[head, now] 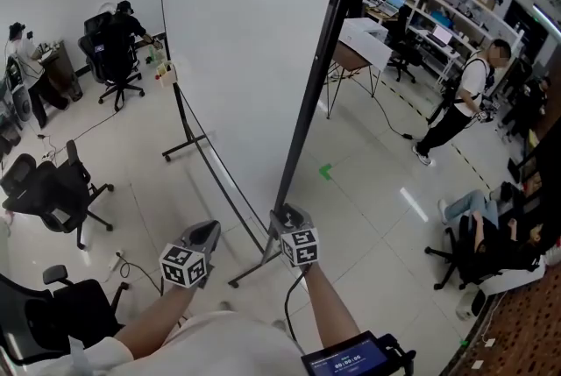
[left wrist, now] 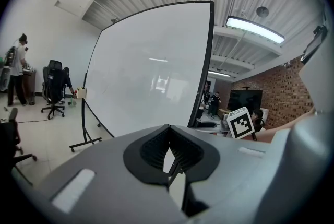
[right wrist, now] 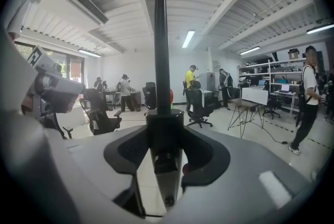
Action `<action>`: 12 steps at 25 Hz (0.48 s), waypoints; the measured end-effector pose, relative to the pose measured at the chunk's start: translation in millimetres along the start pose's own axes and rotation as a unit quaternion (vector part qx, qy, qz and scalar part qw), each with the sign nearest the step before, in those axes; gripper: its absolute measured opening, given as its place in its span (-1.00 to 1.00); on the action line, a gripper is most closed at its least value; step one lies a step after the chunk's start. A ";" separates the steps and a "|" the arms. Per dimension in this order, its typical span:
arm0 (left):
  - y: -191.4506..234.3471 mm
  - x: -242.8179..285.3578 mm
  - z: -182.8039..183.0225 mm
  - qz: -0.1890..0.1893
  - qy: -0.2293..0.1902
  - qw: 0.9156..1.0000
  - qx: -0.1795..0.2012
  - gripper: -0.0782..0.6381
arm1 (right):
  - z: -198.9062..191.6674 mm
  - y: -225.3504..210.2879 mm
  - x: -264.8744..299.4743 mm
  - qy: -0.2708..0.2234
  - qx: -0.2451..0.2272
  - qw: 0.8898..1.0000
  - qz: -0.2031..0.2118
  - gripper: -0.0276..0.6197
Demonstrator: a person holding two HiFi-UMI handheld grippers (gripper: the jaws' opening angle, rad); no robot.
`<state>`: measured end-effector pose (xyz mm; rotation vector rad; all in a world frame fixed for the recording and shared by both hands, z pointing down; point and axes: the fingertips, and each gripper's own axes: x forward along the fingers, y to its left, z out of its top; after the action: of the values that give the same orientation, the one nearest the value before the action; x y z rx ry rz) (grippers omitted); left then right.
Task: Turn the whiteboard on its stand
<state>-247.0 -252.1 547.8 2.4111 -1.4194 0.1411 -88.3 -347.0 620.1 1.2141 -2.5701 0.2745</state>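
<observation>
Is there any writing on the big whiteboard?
No, the whiteboard shows a plain white face in the head view, with no marks on it.

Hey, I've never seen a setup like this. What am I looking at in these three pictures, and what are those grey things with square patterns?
A person holds two hand-held grippers. The head view looks down from a camera on the person's head; the other two pictures come from cameras riding on each gripper. The patterned cubes belong to the grippers. The left gripper is shut and empty. The right gripper is clamped on the side frame of the whiteboard, which stands on the floor on its stand.
</observation>
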 end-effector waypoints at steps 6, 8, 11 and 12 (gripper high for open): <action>-0.9 -5.0 -1.2 0.012 -0.001 1.000 -0.001 -0.73 | 1.5 -1.5 -1.5 -0.002 0.004 1.000 -0.003 -0.29; -1.1 -6.6 -2.3 0.016 -0.001 1.000 -0.004 -0.73 | 1.3 -1.2 -1.6 -0.001 0.003 1.000 -0.001 -0.30; -4.7 -6.8 -3.0 0.017 -0.003 1.000 -0.004 -0.73 | 0.6 -2.6 -3.5 0.000 0.003 1.000 -0.002 -0.30; -5.7 -6.9 -3.0 0.017 -0.003 1.000 -0.004 -0.73 | 0.2 -3.0 -4.4 0.001 0.004 1.000 -0.002 -0.30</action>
<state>-245.2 -242.8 547.5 2.3834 -1.4614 0.1371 -83.4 -345.7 618.7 1.2201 -2.5679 0.2841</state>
